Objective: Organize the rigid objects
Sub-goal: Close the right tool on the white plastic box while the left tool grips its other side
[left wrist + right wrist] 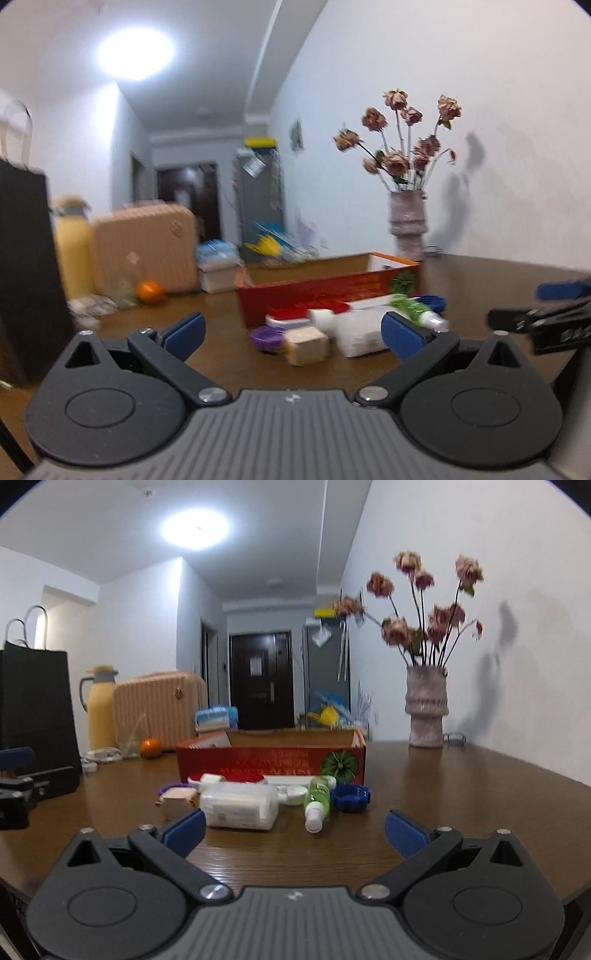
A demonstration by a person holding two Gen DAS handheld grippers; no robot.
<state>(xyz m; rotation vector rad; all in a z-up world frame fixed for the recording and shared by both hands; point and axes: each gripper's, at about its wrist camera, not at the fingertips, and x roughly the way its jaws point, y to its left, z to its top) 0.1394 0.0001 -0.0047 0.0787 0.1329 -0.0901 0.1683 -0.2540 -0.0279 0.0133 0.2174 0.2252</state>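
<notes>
Several small hard things lie in a bunch on the brown table (pixel 461 775), just in front of the near wall of the open red cardboard box (pixel 271 762). In the middle is a clear plastic box of cotton swabs (pixel 238 808) lying on its side. Just right of it lies a small green bottle (pixel 317 801) with its white cap pointing toward us, and right of that sits a blue bottle cap (pixel 351 797). On the left of the bunch is a little tan block (pixel 177 799) with a purple thing (pixel 267 338) beside it. The red box looks like the place where they should go, and nothing has been picked up yet, so this seems to be the start. The right gripper (pixel 295 825) is spread wide with nothing in it, low over the table and near the bunch. The left gripper (pixel 293 334) is wide apart and empty too, off to the left. To do this well, I would pick one thing on the edge first, like the green bottle. Put one finger on each long side, so the round bottle does not roll away. Squeeze, lift it higher than the box wall, and then set it down inside. Far back, a vase of dried flowers (pixel 426 705) stands right and an orange (pixel 150 747) sits left, both well apart.
</notes>
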